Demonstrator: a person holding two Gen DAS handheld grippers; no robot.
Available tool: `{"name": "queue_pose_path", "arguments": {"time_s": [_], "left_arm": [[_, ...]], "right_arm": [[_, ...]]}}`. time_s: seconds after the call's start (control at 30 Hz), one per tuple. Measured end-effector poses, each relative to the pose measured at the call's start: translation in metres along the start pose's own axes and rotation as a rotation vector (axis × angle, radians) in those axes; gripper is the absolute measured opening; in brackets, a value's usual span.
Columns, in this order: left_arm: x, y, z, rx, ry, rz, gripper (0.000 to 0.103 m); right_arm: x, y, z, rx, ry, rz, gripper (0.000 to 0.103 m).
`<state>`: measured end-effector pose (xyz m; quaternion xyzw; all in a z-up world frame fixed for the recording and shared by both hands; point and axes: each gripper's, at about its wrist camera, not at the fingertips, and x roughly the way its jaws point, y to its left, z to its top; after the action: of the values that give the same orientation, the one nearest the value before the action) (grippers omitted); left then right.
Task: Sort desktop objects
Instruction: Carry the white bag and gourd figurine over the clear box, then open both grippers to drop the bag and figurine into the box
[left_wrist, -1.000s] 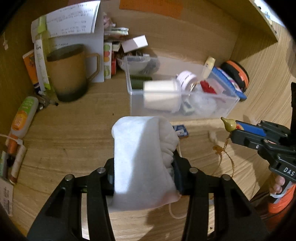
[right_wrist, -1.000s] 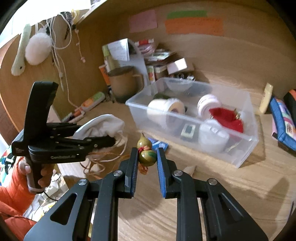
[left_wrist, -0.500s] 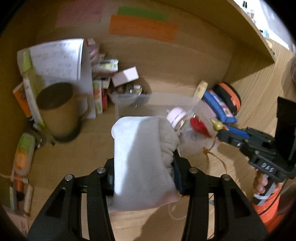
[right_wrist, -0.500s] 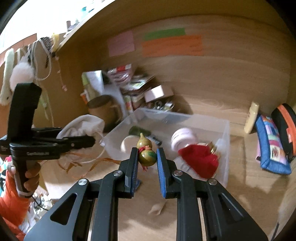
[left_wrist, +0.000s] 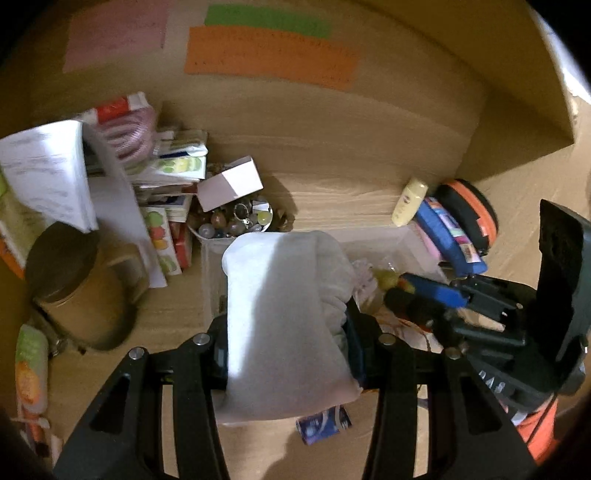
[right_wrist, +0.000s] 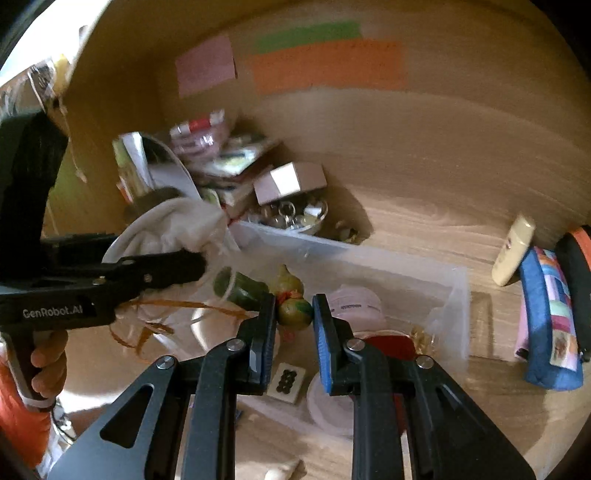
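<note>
Small green-yellow wooden gourd (right_wrist: 293, 312) sat pinched in the right gripper (right_wrist: 294, 314) over the clear plastic bin (right_wrist: 452, 295); left gripper (left_wrist: 286, 332) clamped a white cloth pouch (left_wrist: 284, 317) above the wooden desk (right_wrist: 424, 221)

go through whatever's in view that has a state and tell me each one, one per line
Left claw: shut on the white pouch.
Right claw: shut on the gourd charm.
Clear bin: open, no lid, partly filled.
Mug: upright on the desk.
Glass bowl: upright, full of trinkets.
Blue pencil case: lying on its side, looks closed.
</note>
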<state>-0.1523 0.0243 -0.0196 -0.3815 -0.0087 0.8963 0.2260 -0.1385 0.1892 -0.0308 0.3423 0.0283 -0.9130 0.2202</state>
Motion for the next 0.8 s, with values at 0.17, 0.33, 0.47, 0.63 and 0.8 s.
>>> {"name": "queue_pose_path", "arguments": {"time_s": [0.17, 0.33, 0.47, 0.63, 0.8], "left_arm": [[0.034, 0.002, -0.002, 0.008, 0.043, -0.031, 0.046], [0.048, 0.006, -0.004, 0.01, 0.045, -0.044, 0.047], [0.048, 0.009, -0.005, 0.009, 0.035, -0.06, 0.049], [0.047, 0.01, -0.006, 0.016, 0.023, -0.051, 0.055], [0.047, 0.012, -0.008, 0.012, 0.017, -0.04, 0.063]], "right_arm": [[0.021, 0.001, -0.007, -0.008, 0.035, 0.022, 0.018], [0.026, 0.005, -0.015, -0.036, 0.044, 0.009, 0.018], [0.03, 0.007, -0.019, -0.061, 0.055, -0.016, 0.018], [0.031, 0.007, -0.02, -0.069, 0.044, -0.053, 0.018], [0.032, 0.009, -0.02, -0.091, 0.028, -0.111, 0.018]]}}
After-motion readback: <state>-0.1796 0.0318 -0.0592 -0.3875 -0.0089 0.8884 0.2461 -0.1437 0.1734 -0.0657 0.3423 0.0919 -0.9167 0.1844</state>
